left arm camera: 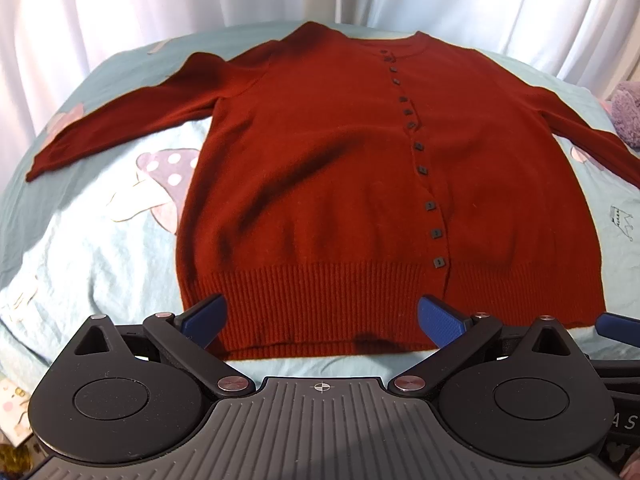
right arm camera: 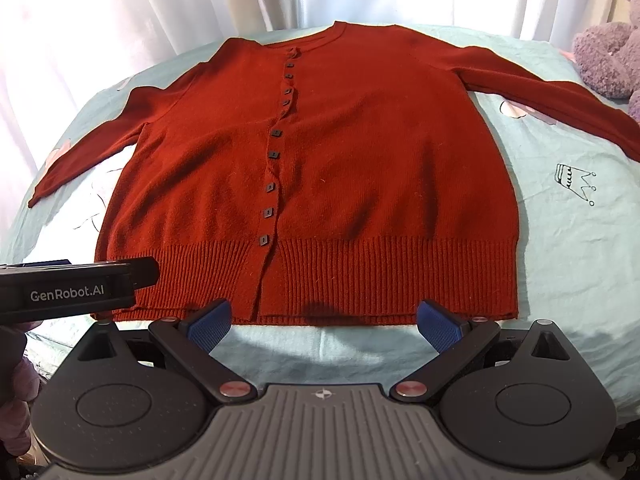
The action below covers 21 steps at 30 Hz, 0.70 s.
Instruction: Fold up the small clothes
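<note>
A dark red buttoned cardigan [left arm camera: 320, 168] lies flat and face up on a light blue sheet [left arm camera: 100, 248], sleeves spread to both sides, ribbed hem nearest me. It also shows in the right wrist view [right arm camera: 340, 160]. My left gripper [left arm camera: 322, 320] is open and empty, its blue pads just over the hem's left half. My right gripper [right arm camera: 324, 322] is open and empty at the hem's near edge, right of the button line. The left gripper's black body [right arm camera: 76, 288] shows at the left of the right wrist view.
The sheet has mushroom prints [left arm camera: 168, 172] and a crown drawing [right arm camera: 574, 182]. A purple plush toy [right arm camera: 608, 60] sits at the far right by the right sleeve. White curtains [right arm camera: 160, 0] hang behind the bed.
</note>
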Each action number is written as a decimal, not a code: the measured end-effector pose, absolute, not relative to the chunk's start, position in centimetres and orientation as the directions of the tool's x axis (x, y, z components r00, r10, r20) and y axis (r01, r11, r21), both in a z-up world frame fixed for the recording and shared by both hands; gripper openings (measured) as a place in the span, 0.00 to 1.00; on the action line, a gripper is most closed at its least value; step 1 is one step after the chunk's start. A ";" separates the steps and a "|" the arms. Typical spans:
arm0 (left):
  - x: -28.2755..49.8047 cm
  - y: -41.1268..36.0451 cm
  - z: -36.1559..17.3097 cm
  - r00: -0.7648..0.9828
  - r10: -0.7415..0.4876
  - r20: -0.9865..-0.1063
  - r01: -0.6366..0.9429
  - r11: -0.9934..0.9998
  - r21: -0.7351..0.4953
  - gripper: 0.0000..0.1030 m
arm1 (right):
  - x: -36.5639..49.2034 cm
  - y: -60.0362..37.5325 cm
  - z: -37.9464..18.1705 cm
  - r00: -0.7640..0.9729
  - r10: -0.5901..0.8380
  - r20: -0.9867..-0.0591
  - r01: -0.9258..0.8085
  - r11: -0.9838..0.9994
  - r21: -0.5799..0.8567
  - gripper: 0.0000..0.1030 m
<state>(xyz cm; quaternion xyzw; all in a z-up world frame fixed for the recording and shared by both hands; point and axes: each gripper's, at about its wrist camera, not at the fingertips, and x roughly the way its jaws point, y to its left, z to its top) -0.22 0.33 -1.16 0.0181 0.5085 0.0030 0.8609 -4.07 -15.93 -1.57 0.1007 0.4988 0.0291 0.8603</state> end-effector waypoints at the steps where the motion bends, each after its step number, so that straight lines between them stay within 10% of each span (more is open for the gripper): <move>1: 0.1 0.2 -1.1 0.481 0.024 -0.876 0.012 0.999 0.034 1.00 | -4.1 -15.9 -1.6 0.501 0.149 -0.853 0.050 0.978 0.201 0.96; 21: -0.2 0.5 -1.4 0.469 0.011 -0.883 0.014 1.000 0.020 1.00 | -4.3 -16.2 -1.8 0.493 0.168 -0.854 0.048 0.974 0.220 0.96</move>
